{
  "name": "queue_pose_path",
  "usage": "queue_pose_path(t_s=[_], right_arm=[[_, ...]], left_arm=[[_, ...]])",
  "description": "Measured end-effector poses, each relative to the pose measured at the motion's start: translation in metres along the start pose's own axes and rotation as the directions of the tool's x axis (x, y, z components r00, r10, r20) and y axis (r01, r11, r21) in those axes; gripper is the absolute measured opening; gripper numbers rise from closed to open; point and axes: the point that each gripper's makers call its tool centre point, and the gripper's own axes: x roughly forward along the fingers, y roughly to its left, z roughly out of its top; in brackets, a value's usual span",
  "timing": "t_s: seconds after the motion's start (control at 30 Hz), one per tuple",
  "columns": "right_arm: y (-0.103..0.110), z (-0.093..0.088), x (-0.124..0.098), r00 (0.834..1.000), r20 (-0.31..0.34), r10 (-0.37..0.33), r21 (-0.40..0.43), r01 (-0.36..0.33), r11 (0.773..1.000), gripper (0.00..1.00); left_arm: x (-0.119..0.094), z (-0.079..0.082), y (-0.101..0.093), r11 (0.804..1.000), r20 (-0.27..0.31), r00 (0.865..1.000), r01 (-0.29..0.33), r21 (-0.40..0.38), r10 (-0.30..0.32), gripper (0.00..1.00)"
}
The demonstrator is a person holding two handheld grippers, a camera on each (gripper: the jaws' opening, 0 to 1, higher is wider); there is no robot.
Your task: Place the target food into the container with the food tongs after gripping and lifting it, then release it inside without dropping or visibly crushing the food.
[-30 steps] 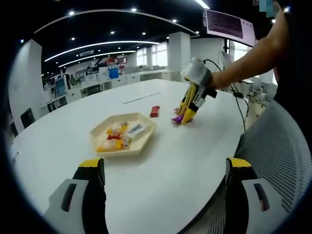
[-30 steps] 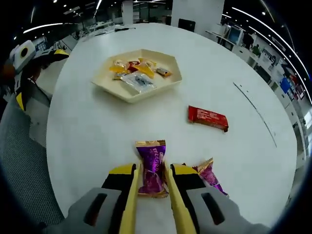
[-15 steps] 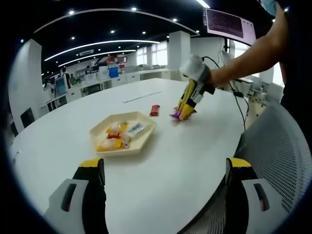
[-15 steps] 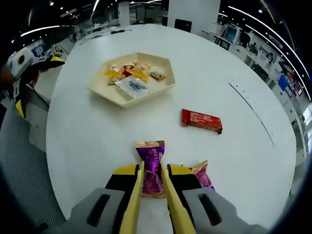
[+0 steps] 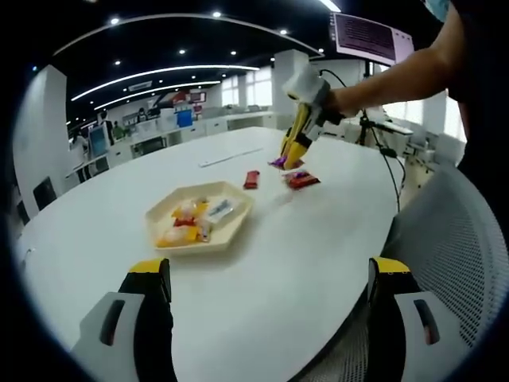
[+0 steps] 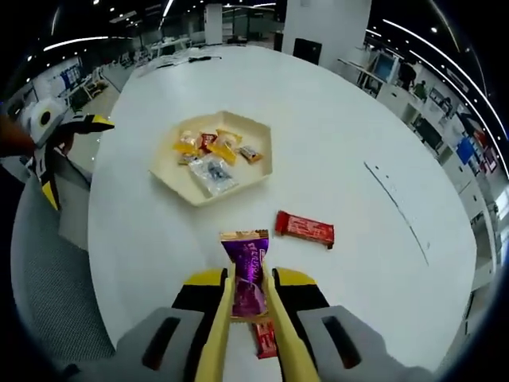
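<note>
My right gripper (image 6: 248, 280) is shut on a purple wrapped candy (image 6: 245, 253) and holds it in the air above the white table. Ahead of it lies a cream hexagonal tray (image 6: 169, 169) with several wrapped sweets in it. In the left gripper view the right gripper (image 5: 291, 151) hangs above the table beyond the tray (image 5: 236, 221), the purple candy (image 5: 277, 162) at its tip. My left gripper (image 5: 270, 290) is open over the table's near edge, with nothing between its jaws.
A red snack bar (image 6: 305, 228) lies on the table right of the tray. Another wrapped candy (image 6: 265, 338) lies under the right gripper, also seen as the loose candy (image 5: 301, 180). A grey mesh chair (image 5: 453, 239) stands at the table's side.
The right gripper has risen off the table with the purple candy and moved toward the tray. The second candy stayed on the table. The left gripper has not moved.
</note>
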Motion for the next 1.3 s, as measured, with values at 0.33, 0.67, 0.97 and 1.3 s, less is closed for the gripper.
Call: queue_pose_path(t_s=[0.33,0.67,0.97,1.3], right_arm=[[-0.013,0.032,-0.017,1.0,0.022,-0.012,-0.063,0.013,0.998,0.21],[-0.017,0.043,-0.017,1.0,0.023,0.005,-0.057,-0.004,0.998,0.21],[-0.011,0.068,-0.018,0.999,0.02,0.027,-0.117,-0.025,0.993,0.21],[-0.007,0.09,-0.016,0.999,0.021,0.045,-0.117,-0.042,0.992,0.21]], left_arm=[[0.001,-0.005,-0.001,0.999,-0.027,1.0,0.0,0.036,0.001,0.99],[0.001,-0.004,-0.001,1.0,-0.017,1.0,0.007,0.028,-0.006,0.99],[0.0,-0.002,0.0,1.0,-0.011,1.0,-0.001,0.025,0.001,0.99],[-0.001,0.002,0.003,1.0,0.011,1.0,-0.013,0.022,0.013,0.99]])
